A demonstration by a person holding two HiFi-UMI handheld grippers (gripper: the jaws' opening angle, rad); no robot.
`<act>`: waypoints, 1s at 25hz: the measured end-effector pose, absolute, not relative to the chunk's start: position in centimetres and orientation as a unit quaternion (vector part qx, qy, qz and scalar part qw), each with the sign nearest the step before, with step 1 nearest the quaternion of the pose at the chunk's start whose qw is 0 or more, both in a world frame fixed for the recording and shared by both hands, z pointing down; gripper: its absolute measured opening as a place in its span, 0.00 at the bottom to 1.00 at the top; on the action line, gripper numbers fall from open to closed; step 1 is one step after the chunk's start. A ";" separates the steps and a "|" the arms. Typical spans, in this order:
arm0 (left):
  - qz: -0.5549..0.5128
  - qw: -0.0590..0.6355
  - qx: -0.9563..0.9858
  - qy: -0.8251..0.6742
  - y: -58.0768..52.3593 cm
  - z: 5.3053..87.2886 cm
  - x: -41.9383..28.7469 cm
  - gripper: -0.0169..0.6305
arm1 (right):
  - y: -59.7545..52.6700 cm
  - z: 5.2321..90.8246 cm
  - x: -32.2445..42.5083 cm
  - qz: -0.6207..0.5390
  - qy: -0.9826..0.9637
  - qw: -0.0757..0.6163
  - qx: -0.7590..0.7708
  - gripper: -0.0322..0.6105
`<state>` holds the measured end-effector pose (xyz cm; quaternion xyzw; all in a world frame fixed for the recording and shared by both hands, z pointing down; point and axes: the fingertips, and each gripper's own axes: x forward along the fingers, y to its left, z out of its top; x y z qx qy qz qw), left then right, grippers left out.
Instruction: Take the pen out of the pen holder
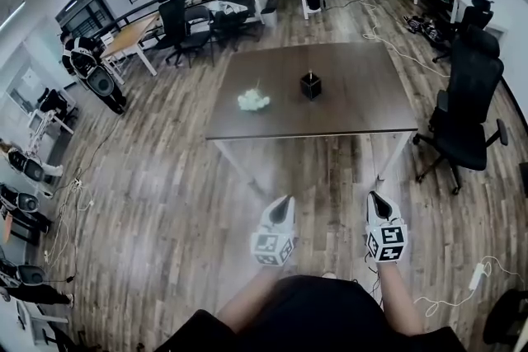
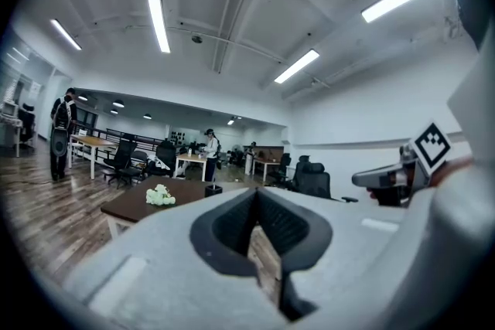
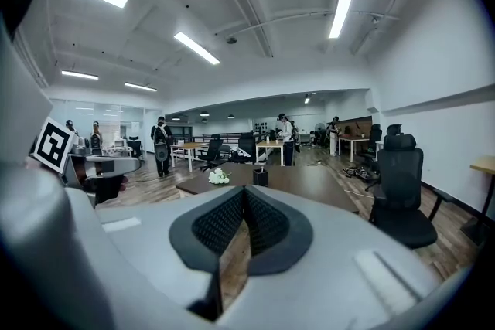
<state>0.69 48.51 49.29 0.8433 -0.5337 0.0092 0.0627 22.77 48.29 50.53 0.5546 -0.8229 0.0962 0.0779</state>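
Head view gives us a dark table on plank floor, office chairs around. At six o'clock, well short of it, we hold the left gripper and right gripper, jaws pressed together, empty. At twelve o'clock the black pen holder stands mid-table, pen upright inside.

A small black pen holder is standing upright near the middle of the dark table. A thin pen is sticking up out of it.
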 end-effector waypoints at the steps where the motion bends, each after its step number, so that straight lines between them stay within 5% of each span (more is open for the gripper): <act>1: 0.010 0.064 0.843 -0.534 48.5 49.3 0.9 0.03 | 48.4 50.4 23.0 0.097 -0.823 0.076 0.555 0.05; 25: 0.006 0.083 0.851 -0.519 34.8 53.0 2.1 0.03 | 35.2 54.5 23.3 0.112 -0.824 0.088 0.549 0.05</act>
